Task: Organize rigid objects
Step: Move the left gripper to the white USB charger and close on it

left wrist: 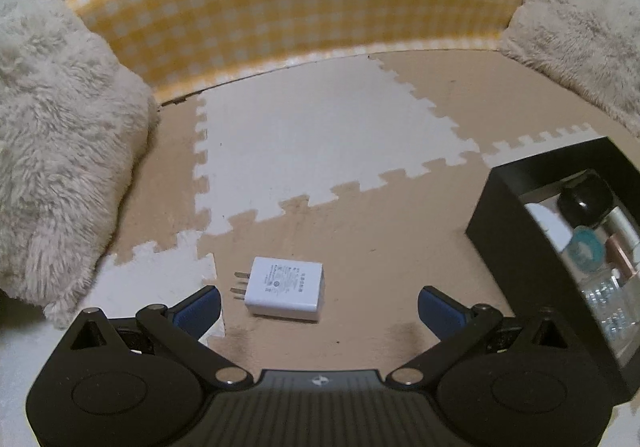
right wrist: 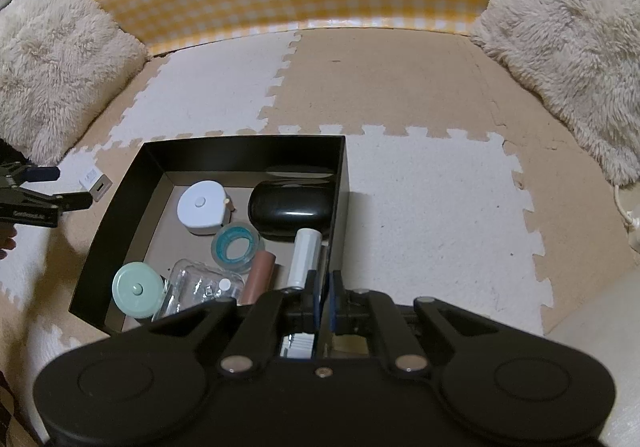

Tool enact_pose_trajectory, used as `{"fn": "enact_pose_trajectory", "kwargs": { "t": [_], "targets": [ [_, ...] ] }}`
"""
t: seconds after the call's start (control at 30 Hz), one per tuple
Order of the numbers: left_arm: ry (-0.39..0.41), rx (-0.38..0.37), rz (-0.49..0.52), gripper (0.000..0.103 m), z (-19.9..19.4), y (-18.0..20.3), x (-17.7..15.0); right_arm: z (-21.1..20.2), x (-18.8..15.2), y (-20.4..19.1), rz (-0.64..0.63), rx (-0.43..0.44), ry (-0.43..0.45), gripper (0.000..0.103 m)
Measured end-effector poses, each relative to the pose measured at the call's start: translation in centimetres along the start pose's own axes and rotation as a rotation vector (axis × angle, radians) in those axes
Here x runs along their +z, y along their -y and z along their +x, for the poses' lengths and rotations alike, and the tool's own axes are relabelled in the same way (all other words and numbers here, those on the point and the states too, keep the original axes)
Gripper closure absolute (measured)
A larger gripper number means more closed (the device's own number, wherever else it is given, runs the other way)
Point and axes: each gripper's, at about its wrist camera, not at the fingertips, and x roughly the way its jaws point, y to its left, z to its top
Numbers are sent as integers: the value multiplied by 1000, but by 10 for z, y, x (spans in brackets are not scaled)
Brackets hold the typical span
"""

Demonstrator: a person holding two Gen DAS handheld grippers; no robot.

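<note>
You are hovering your left gripper [left wrist: 319, 301], jaws spread wide, around the charger [left wrist: 286, 293] left of the box [right wrist: 224, 151]; your right gripper [right wrist: 325, 287] is clenched on the box wall, steadying it.

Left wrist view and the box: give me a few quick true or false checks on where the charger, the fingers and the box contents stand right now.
1. The white charger lies on the foam mat, outside the black box. True.
2. The left gripper has its fingers closed on the charger. False: the fingers are spread wide, with the charger between them and untouched.
3. The black box is empty. False: it holds several things, among them a black mouse and a teal tape roll.
4. The right gripper has its fingers close together over the box's near right corner. True.
5. The charger's prongs point toward the box. False: in the left wrist view they point left, away from it.
</note>
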Motion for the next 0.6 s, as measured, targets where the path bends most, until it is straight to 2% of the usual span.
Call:
{"fn": "enact_pose_trajectory", "kwargs": {
  "t": [0.1,0.17,0.2,0.33,0.4,0.47,0.6],
  "targets": [
    [1,19,-3,2,6,-7,2,0,0,0,-2,-1,0,98],
    [3,24,-25,23,8,-13,3,0,1,0,-3,1,1,98],
    [2,27,-36,26,9,-15,3,0,0,0,-4,1,1,98],
    [16,40,-23,28,16,-21,3,0,0,0,-5,2,1,98],
    [13,37,-6,33,20,-23,2,0,0,0,-5,2,1,98],
    [2,27,-2,46,24,-24,1,0,0,0,-5,2,1,98],
    [9,21,10,50,27,-22,2,0,0,0,-5,1,1,98]
  ]
}}
